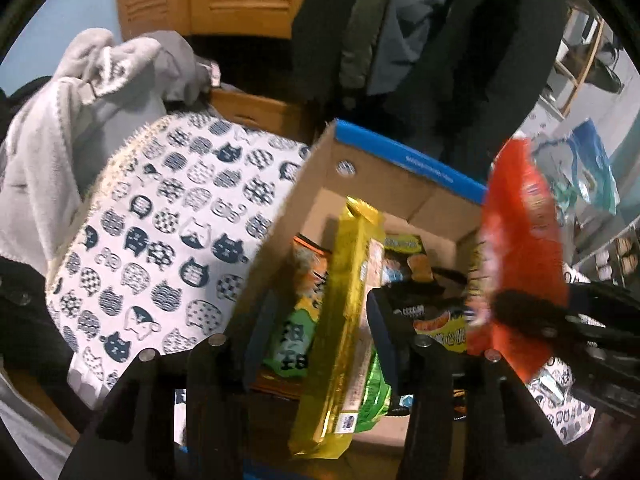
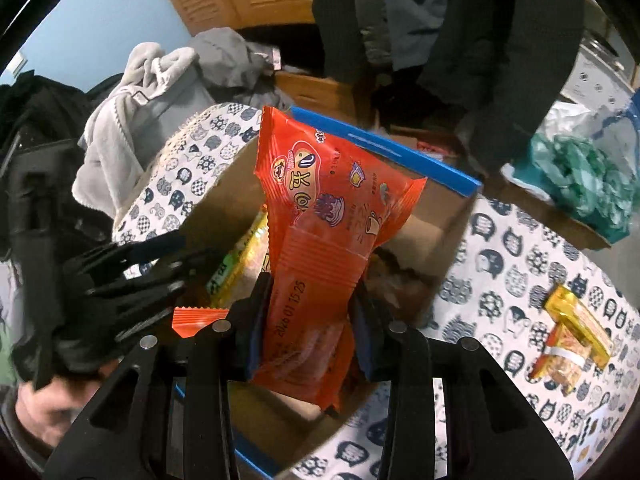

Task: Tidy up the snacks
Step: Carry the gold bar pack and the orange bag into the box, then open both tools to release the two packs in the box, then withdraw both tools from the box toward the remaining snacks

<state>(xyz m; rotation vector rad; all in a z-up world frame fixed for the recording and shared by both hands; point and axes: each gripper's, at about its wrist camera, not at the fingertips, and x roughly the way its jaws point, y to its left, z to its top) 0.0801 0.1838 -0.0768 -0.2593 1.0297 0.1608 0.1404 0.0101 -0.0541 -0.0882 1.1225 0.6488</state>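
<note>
A cardboard box (image 1: 400, 168) with a blue rim stands open and holds several snack packets. A long gold packet (image 1: 344, 320) stands on end in it, between the fingers of my left gripper (image 1: 320, 312). A gap shows beside the left finger, so the pads do not press on it and the gripper is open. My right gripper (image 2: 310, 324) is shut on a red-orange packet (image 2: 320, 208), held upright over the box (image 2: 432, 236). That red-orange packet (image 1: 520, 240) also appears at the right of the left wrist view. The left gripper (image 2: 132, 272) is seen at the box's left side.
The box sits on a cat-patterned cloth (image 2: 520, 260). A small gold snack packet (image 2: 576, 336) lies on the cloth to the right. Grey garments (image 1: 80, 120) are piled at the back left, dark coats hang behind, and a green plastic bag (image 2: 580, 176) lies at the back right.
</note>
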